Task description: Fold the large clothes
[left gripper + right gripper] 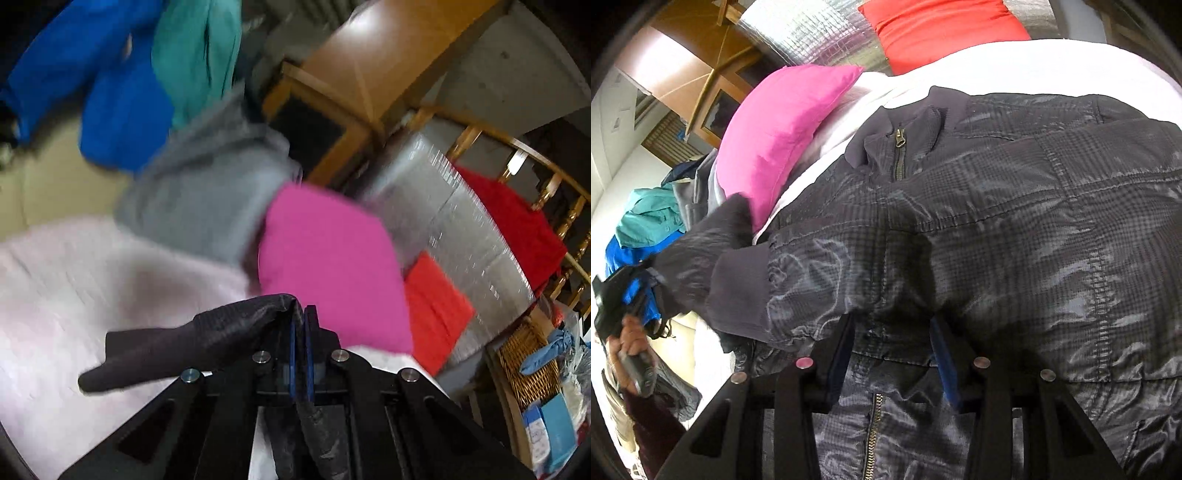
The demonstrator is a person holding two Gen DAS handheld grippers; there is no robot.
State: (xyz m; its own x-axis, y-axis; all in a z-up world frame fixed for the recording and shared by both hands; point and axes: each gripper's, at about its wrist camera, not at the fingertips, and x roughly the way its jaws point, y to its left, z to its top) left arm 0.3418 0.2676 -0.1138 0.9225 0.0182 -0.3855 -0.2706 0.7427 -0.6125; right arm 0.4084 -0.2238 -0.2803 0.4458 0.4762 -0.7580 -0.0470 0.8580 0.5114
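Your left gripper [301, 314] has its blue pads pressed together on a fold of the dark jacket [997, 221]; the cloth runs up between the pads and drapes off toward 9 o'clock as a sleeve [177, 343] ending in a ribbed cuff. In your right wrist view that same gripper [646, 275] sits at 9 o'clock, with your hand [629, 338] under it, pulling the sleeve out from the jacket. Your right gripper [892, 336] has its fingers apart, one either side of a raised fold near the jacket's hem; whether the pads press on the cloth I cannot tell. The jacket lies spread over the pale bedcover [1034, 62], its collar and zip pull [898, 139] at 12 o'clock from your right fingers and a second stretch of zip [873, 432] at 6 o'clock. Beyond the collar, toward 11 o'clock, a pink cushion [783, 129] rests on the bedcover, and a red cushion [942, 33] leans at 12 o'clock against a silver quilted panel [812, 37]. At 9 o'clock a heap of blue and teal clothes [639, 229] lies on the far side.
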